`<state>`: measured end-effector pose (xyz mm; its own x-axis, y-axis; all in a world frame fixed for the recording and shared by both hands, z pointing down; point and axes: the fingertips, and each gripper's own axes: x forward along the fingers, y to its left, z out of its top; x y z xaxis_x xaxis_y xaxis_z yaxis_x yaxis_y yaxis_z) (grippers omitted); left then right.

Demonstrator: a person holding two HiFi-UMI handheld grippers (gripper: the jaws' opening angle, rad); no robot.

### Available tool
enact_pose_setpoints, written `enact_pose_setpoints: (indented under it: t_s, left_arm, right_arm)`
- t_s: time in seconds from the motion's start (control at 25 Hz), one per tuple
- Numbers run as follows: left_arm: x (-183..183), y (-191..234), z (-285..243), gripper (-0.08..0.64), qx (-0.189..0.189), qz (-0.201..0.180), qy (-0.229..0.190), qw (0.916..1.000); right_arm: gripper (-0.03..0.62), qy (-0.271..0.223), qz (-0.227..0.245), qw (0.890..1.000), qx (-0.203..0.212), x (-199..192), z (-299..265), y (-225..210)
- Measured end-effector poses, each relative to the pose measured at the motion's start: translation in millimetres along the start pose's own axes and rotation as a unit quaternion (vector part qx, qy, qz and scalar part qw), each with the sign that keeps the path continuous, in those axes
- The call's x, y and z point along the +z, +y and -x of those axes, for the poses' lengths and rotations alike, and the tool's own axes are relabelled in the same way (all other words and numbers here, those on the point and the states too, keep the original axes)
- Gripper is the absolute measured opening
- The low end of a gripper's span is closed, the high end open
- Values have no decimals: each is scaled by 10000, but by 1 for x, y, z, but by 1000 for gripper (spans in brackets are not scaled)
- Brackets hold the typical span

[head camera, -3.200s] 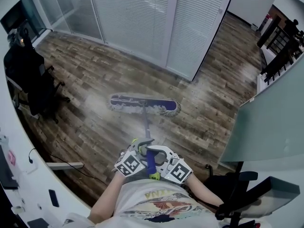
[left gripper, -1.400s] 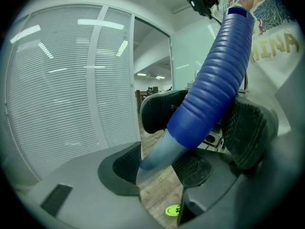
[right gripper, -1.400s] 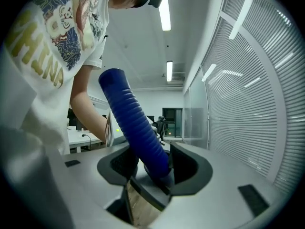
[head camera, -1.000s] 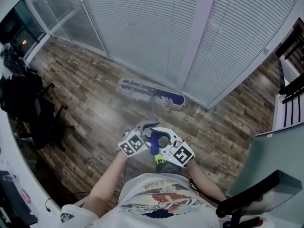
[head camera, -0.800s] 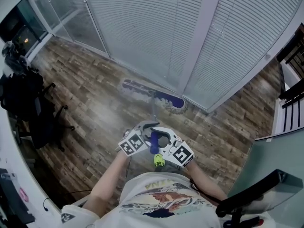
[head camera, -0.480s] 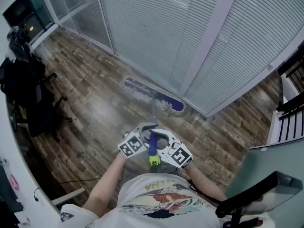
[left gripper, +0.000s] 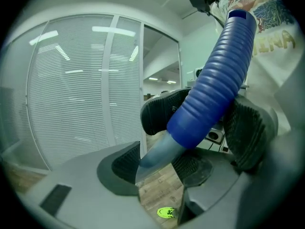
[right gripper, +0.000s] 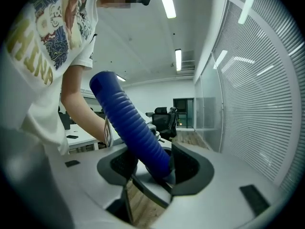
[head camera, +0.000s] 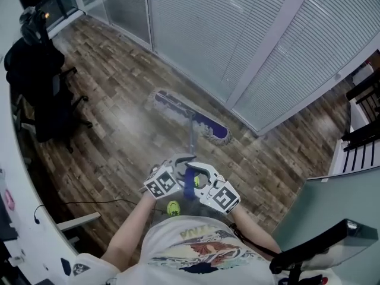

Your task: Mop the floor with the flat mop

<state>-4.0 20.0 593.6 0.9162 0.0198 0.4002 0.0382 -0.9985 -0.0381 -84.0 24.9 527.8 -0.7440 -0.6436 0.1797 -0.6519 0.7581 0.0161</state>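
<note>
Left claw [left gripper: 157, 167] pinches grey mop shaft [left gripper: 159, 149]; right claw [right gripper: 153, 168], ribbed blue grip [right gripper: 131, 125].

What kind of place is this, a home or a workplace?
Most likely an office. Glass partitions with white blinds line the wood-look floor, a black office chair stands at the left, and a long white desk runs beside it.
</note>
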Motion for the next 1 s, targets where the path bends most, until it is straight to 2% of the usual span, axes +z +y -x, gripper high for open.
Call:
enact_pose_setpoints:
  t_s: [0.16, 0.36, 0.48, 0.6, 0.8, 0.88, 1.0]
  left_arm:
    - [-15, -64, 40, 173, 48, 34, 49, 10000]
    - [-27, -134, 82, 174, 221, 154, 86, 9996]
    - [-27, -163, 98, 173, 370, 271, 128, 9989]
    - [-29, -194, 108, 173, 600, 461, 174, 9970]
    - [-40, -254, 117, 173, 1096, 797, 374, 9901]
    - [-43, -284, 115, 173, 1186, 695, 402, 9897]
    - [-30, -316, 106, 170, 1175, 234, 312, 9923]
  right_arm:
    - [202, 107, 231, 9996, 150, -2, 8, 77]
    - [204, -41, -129, 9994, 310, 4, 20, 161]
    - [204, -28, 3, 9985, 548, 7, 30, 194]
    - [206, -108, -219, 9968, 764, 7, 44, 226]
    - [219, -91, -315, 9939, 1049, -5, 80, 281]
    - [221, -101, -319, 9928, 1154, -12, 99, 304]
    - [219, -264, -171, 9940, 1046, -11, 131, 321]
